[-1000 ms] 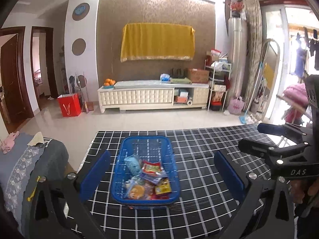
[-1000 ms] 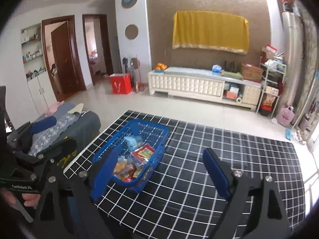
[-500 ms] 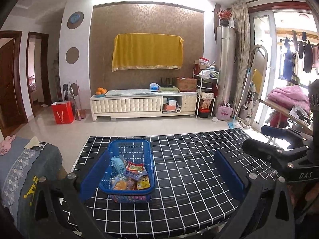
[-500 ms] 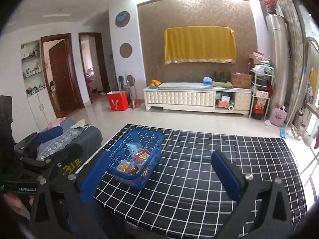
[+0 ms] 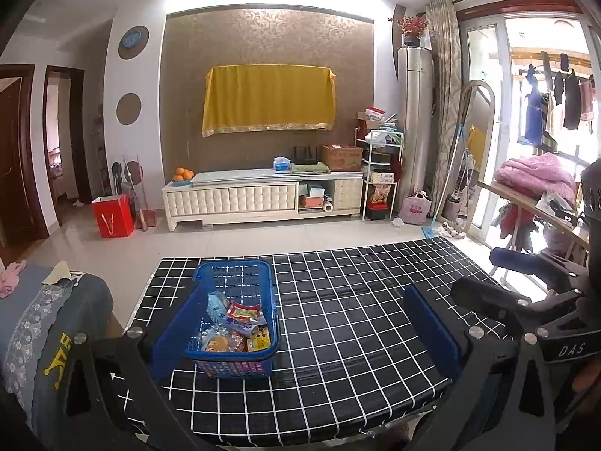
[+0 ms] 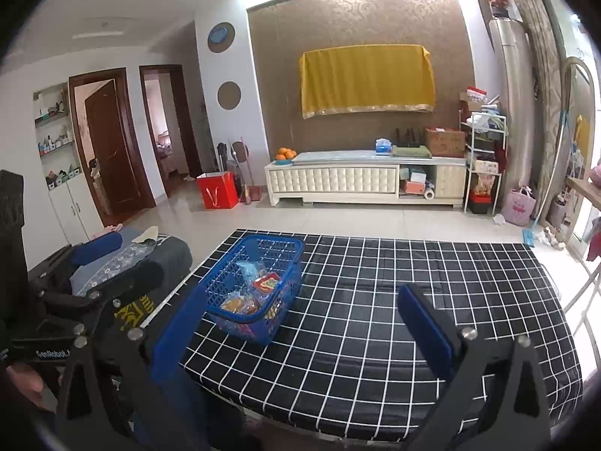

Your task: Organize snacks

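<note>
A blue basket (image 5: 234, 315) of snack packets (image 5: 236, 329) sits on the checked table's (image 5: 357, 319) left side. Both grippers, left (image 5: 304, 330) and right (image 6: 300, 332), hang wide open and empty; snacks look gathered, so withdrawing slowly seems wise.

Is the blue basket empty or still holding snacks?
Holding snacks: several packets lie inside the blue basket, none on the checked tablecloth.
</note>
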Demonstrator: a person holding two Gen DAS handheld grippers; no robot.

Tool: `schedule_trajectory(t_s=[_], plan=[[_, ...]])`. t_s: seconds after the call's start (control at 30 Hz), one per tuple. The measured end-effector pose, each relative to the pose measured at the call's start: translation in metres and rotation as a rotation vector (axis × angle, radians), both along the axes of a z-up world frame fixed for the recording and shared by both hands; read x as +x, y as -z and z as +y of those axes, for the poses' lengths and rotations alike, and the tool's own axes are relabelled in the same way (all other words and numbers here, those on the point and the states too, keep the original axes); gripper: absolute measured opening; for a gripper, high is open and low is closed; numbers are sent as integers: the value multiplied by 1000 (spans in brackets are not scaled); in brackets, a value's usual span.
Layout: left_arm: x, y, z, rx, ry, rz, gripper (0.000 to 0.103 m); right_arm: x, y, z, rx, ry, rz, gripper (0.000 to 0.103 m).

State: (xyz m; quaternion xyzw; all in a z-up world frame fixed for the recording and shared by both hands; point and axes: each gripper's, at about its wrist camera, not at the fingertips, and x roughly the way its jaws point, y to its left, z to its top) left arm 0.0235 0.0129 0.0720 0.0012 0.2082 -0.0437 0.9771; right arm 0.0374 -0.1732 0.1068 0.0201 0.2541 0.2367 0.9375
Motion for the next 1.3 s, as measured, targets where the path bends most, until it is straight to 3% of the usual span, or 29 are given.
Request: schedule_trajectory(t_s=[1.3], plan=[[-7,-1,3,9,10,2,103,-14,-2,-3,1,36,-2,103]])
